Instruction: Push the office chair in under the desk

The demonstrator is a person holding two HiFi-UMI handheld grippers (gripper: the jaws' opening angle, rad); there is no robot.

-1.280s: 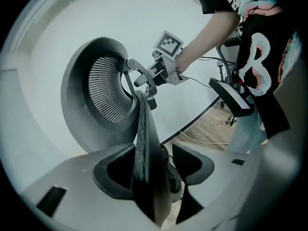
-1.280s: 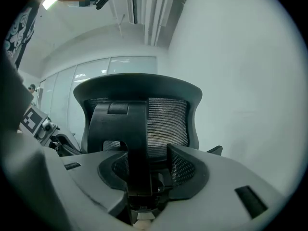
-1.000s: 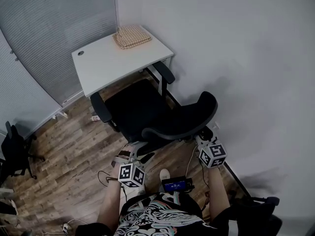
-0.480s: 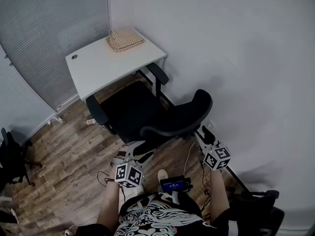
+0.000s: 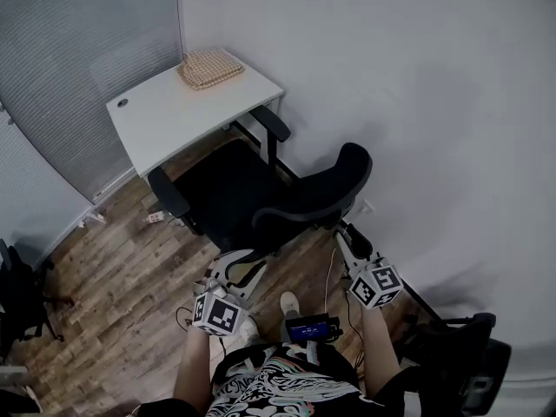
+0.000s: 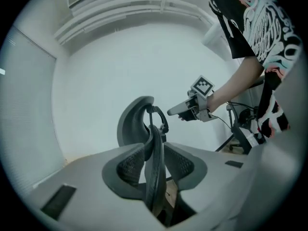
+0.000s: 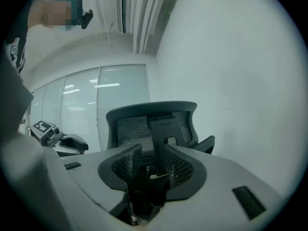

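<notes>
Desk showing in head view only; chair just ahead of left gripper and right gripper, jaws apart, just narrowed, empty.

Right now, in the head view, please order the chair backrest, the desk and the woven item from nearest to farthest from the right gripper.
1. Chair backrest, just ahead of the right gripper.
2. Desk, farther back, left.
3. Woven item, on the desk's far corner.
</notes>
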